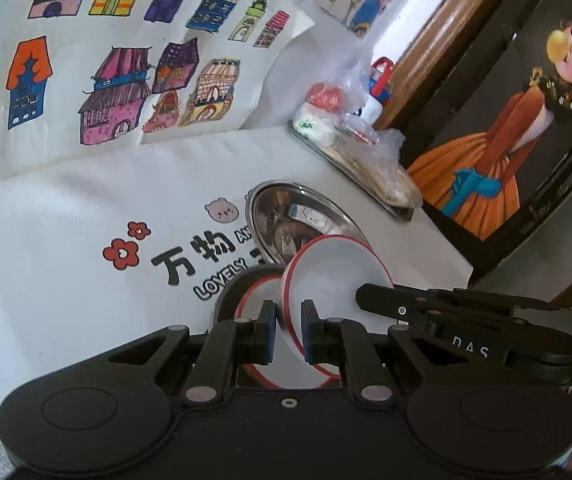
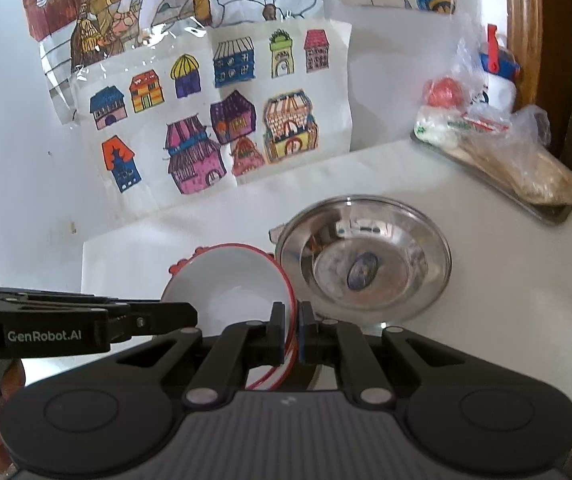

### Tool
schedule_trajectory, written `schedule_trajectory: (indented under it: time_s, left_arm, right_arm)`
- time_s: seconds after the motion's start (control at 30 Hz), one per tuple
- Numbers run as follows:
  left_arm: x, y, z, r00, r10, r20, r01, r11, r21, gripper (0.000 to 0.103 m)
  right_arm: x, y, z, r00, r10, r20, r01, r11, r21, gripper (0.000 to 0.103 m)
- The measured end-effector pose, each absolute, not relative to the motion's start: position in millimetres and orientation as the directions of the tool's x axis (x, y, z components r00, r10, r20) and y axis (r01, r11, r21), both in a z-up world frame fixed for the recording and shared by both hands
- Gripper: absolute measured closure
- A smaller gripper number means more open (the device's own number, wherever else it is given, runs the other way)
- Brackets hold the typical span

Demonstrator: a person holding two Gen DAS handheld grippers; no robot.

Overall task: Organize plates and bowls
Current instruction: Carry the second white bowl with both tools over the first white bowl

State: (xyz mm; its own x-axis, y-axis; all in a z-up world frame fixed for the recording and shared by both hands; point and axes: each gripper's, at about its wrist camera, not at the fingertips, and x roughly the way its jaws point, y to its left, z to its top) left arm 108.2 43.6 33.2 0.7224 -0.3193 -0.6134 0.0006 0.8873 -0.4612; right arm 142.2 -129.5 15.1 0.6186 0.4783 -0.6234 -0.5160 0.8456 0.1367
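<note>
A white bowl with a red rim [image 1: 336, 276] is held tilted above the table; it also shows in the right wrist view [image 2: 230, 284]. My left gripper [image 1: 289, 330] is shut on its rim on one side. My right gripper [image 2: 292, 334] is shut on its rim on the other side. A second red-rimmed white dish [image 1: 252, 300] lies under it on a dark round base. A steel bowl [image 2: 366, 256] stands on the white table just right of the held bowl; it also shows in the left wrist view [image 1: 298, 220].
A steel tray [image 2: 542, 208] with bagged food and a bottle stands at the back right. A child's drawing of houses [image 2: 206, 116] leans on the wall behind. A framed picture [image 1: 506, 128] stands at the right. The white cloth [image 1: 86, 216] bears printed flowers and letters.
</note>
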Motion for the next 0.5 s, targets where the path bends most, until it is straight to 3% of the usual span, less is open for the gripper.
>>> schedule_trajectory:
  time_s: [0.5]
  left_arm:
    - [107.1,36.0,22.9,0.691,-0.302,-0.657,0.001,0.909,-0.416,0.09]
  right_arm:
    - [142.4,-125.4,4.4,0.589,0.465,-0.661,-0.519,0.844,0.131,0.096]
